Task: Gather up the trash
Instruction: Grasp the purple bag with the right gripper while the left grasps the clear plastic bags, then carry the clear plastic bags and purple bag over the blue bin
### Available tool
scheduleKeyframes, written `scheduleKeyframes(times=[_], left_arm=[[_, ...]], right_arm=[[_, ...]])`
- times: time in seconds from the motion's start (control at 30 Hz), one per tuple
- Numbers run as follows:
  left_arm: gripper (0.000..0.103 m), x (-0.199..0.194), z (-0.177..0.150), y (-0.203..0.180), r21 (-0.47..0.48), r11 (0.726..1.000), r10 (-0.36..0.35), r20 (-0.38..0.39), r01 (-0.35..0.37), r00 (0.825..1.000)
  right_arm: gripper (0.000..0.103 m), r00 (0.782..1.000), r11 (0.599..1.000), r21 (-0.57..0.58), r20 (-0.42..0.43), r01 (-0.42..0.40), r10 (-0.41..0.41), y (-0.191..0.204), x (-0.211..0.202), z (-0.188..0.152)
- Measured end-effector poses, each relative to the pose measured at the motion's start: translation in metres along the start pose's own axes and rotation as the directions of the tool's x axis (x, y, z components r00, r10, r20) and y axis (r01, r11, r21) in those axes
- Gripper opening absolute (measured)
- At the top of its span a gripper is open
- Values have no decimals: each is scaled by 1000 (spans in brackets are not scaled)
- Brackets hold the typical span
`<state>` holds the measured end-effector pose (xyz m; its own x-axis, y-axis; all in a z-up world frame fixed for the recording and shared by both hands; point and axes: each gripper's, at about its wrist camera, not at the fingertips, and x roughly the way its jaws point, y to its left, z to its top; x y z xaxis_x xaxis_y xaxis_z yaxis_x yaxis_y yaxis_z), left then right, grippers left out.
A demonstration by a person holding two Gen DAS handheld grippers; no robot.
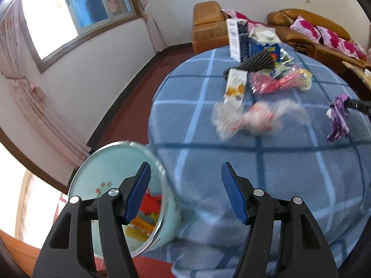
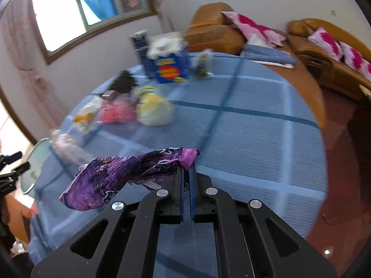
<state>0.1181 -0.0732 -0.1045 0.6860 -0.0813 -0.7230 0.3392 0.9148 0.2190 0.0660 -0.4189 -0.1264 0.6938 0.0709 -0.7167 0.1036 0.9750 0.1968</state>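
My right gripper (image 2: 186,165) is shut on one end of a purple wrapper (image 2: 109,178), which hangs to the left above the blue checked tablecloth (image 2: 243,139). The left wrist view shows the same purple wrapper (image 1: 338,118) dangling from the right gripper (image 1: 347,104) at the far right. My left gripper (image 1: 185,173) is open with nothing between its fingers, hovering over the table's near edge beside a pale green bin (image 1: 111,162) with colourful trash inside. More trash lies on the table: a clear crumpled wrapper (image 1: 250,118), a red wrapper (image 1: 271,83), a yellow bag (image 2: 153,108), a blue carton (image 2: 169,67).
A white and orange packet (image 1: 235,85) and a tall white box (image 1: 234,39) lie among the pile. Orange sofas (image 1: 313,37) with pink cushions stand behind the table. The bin (image 2: 37,162) stands on the floor left of the table. A window (image 1: 76,18) is on the far wall.
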Motion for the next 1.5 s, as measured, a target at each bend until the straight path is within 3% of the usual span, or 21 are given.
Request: scheduleKeyframes(times=[0.13, 0.2, 0.23, 0.27, 0.37, 0.5, 0.57, 0.7, 0.9, 1.13, 1.17, 1.2, 1.33, 1.5], left_arm=[[63, 9, 21, -14, -7, 1000, -24, 35, 25, 999], [63, 13, 28, -19, -12, 999, -30, 42, 31, 999], [63, 16, 34, -21, -18, 999, -39, 48, 39, 998], [63, 18, 38, -23, -17, 999, -44, 55, 45, 998], [63, 30, 49, -29, -11, 999, -44, 62, 45, 997], [62, 60, 54, -35, -16, 999, -48, 6, 48, 999], [53, 71, 51, -40, -22, 996, -83, -21, 82, 996], [19, 75, 50, -47, -21, 987, -158, -21, 157, 987], [9, 76, 50, -57, 28, 988, -153, -24, 154, 988], [7, 61, 45, -43, 8, 988, -156, -10, 156, 988], [7, 58, 43, -40, 6, 988, -155, -8, 155, 988], [7, 54, 41, -36, 2, 988, -152, -6, 152, 988], [7, 41, 34, -19, -19, 990, -138, 2, 138, 990], [6, 20, 28, 3, -57, 992, -114, 25, 115, 993]], right_arm=[[11, 1000, 999, 38, 9, 20, -21, -20, -1, -6], [29, 999, 998, 52, 24, 20, -21, -26, -4, -8], [47, 999, 998, 58, 37, 24, -26, -28, -6, -9], [51, 998, 998, 64, 52, 27, -30, -30, -8, -9], [51, 997, 997, 75, 69, 21, -27, -35, -11, -10], [51, 997, 997, 79, 77, 1, -8, -36, -11, -13], [51, 997, 997, 77, 73, -5, -1, -35, -9, -14], [51, 998, 997, 70, 60, -28, 24, -33, -5, -14], [58, 998, 999, 24, 51, -41, 39, -20, -1, -2], [58, 998, 998, -26, -24, -58, 58, -7, 21, 10], [42, 997, 998, -30, -40, -63, 62, -6, 25, 10], [38, 995, 996, -35, -71, -79, 76, -4, 29, 10], [26, 992, 993, -47, -72, -108, 104, 5, 27, 5], [15, 989, 989, -20, -13, -148, 148, 13, 11, 4]])
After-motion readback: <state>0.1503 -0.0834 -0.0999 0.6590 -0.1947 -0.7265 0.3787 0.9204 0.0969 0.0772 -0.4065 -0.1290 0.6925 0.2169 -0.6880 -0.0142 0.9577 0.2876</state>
